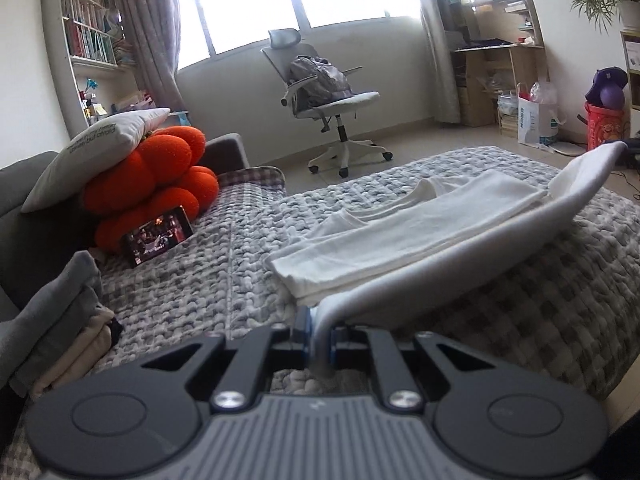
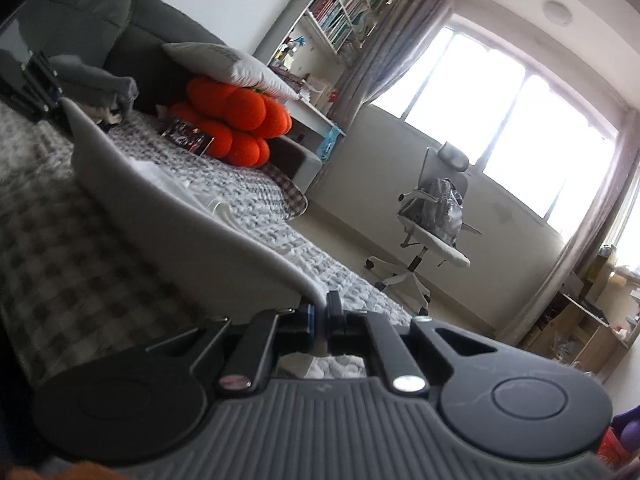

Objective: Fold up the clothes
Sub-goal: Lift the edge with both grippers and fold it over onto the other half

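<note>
Now my left gripper [image 1: 318,330] and my right gripper [image 2: 320,320] each pinch one end of the white shirt [image 1: 460,236], holding its edge up off the checked blanket [image 1: 520,312] while the rest lies folded flat there.

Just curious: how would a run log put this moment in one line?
left gripper: shut on white garment | right gripper: shut on same edge | edge lifted over bed

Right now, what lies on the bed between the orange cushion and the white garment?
Only bare checked blanket separates the orange cushion from the white garment; a phone leans at the cushion's base. The left wrist view shows this.
</note>
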Demonstrator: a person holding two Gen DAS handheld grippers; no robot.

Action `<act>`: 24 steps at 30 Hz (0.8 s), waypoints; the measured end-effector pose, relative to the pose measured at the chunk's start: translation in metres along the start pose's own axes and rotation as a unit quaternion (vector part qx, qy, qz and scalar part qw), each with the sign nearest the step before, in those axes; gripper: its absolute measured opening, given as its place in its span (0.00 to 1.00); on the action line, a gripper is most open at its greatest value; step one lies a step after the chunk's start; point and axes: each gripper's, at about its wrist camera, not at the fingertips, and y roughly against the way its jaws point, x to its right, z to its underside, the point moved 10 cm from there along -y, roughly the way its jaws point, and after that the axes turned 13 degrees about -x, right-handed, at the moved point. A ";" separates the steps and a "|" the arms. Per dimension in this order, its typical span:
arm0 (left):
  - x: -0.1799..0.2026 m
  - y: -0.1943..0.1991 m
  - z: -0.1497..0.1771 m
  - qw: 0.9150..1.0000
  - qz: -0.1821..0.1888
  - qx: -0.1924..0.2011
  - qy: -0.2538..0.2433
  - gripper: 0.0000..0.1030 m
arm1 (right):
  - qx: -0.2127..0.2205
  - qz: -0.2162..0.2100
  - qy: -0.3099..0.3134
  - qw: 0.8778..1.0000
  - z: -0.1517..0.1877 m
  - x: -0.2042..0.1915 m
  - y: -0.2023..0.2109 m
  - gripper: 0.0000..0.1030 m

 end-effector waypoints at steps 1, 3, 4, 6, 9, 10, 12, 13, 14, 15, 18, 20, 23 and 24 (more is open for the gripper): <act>0.000 -0.002 -0.002 1.000 0.002 -0.002 0.001 0.09 | 0.000 0.001 -0.002 1.000 0.000 0.000 -0.001 0.04; -0.003 -0.006 -0.006 1.000 0.006 -0.005 0.007 0.09 | -0.002 0.001 -0.009 1.000 -0.001 0.001 -0.004 0.04; -0.004 -0.008 -0.008 1.000 0.009 -0.007 0.011 0.09 | -0.002 0.001 -0.013 1.000 -0.002 0.003 -0.005 0.04; -0.006 -0.011 -0.013 1.000 0.015 -0.007 0.023 0.09 | -0.001 0.005 -0.024 1.000 -0.003 0.007 -0.009 0.04; -0.012 -0.015 -0.020 0.999 0.030 -0.008 0.040 0.09 | -0.001 0.015 -0.030 0.999 -0.009 0.012 -0.014 0.04; -0.013 -0.016 -0.021 0.999 0.034 -0.009 0.042 0.09 | -0.001 0.017 -0.031 0.999 -0.010 0.012 -0.015 0.04; -0.014 -0.019 -0.023 0.998 0.041 -0.013 0.048 0.09 | -0.006 0.020 -0.033 0.999 -0.012 0.013 -0.018 0.04; -0.016 -0.023 -0.025 0.998 0.043 -0.015 0.051 0.10 | -0.008 0.020 -0.036 0.999 -0.012 0.015 -0.020 0.04; -0.017 -0.026 -0.027 0.997 0.045 -0.016 0.054 0.10 | -0.010 0.018 -0.042 0.999 -0.013 0.017 -0.023 0.04; -0.019 -0.030 -0.030 0.997 0.048 -0.017 0.057 0.11 | -0.012 0.016 -0.047 0.999 -0.014 0.019 -0.026 0.04; -0.025 -0.045 -0.041 0.995 0.062 -0.023 0.072 0.12 | -0.016 0.008 -0.064 0.998 -0.019 0.026 -0.040 0.05; -0.028 -0.064 -0.052 0.994 0.067 -0.035 0.081 0.12 | -0.021 -0.003 -0.078 0.997 -0.024 0.032 -0.056 0.05; -0.034 -0.091 -0.068 0.991 0.074 -0.054 0.094 0.11 | -0.041 -0.027 -0.100 0.994 -0.031 0.041 -0.090 0.05; -0.035 -0.100 -0.074 0.991 0.071 -0.058 0.095 0.11 | -0.051 -0.034 -0.106 0.993 -0.034 0.044 -0.104 0.05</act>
